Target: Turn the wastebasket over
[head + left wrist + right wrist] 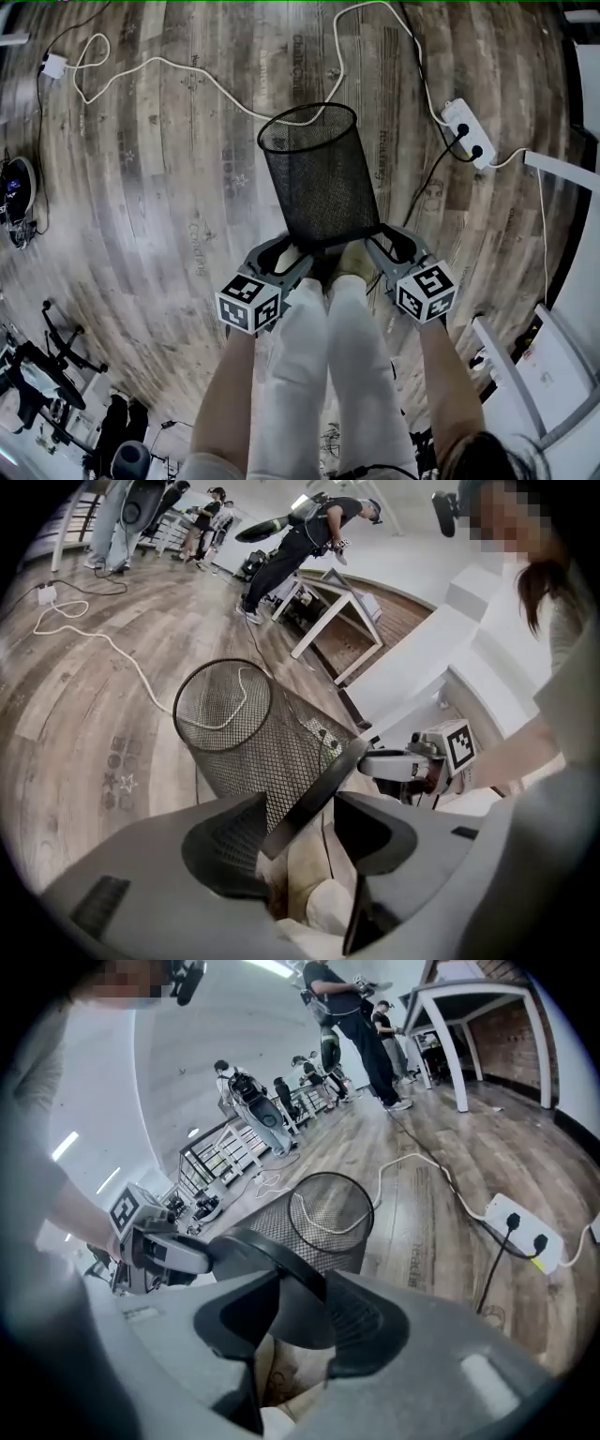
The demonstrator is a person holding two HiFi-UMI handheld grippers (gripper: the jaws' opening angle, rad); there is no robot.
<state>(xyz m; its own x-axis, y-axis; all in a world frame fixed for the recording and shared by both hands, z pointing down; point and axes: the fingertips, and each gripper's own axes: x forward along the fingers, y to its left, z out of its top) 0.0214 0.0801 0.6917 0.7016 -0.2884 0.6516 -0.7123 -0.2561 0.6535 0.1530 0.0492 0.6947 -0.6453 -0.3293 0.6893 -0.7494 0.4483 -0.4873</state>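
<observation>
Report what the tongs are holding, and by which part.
The left tongs and right tongs each grip the mesh wastebasket by its bottom rim, on opposite sides.

You wear white trousers [323,375] and pale beige shoes [352,258]. Your forearms are bare below a light top [570,696]. Dark hair [483,459] shows at the lower edge of the head view. Your left gripper [300,253] and right gripper [375,240] have smooth grey moulded shells. Their dark fingers [225,846] are finely ribbed on the inner faces. Each gripper carries a white cube [248,302] printed with black square markers on every face you can see.
</observation>
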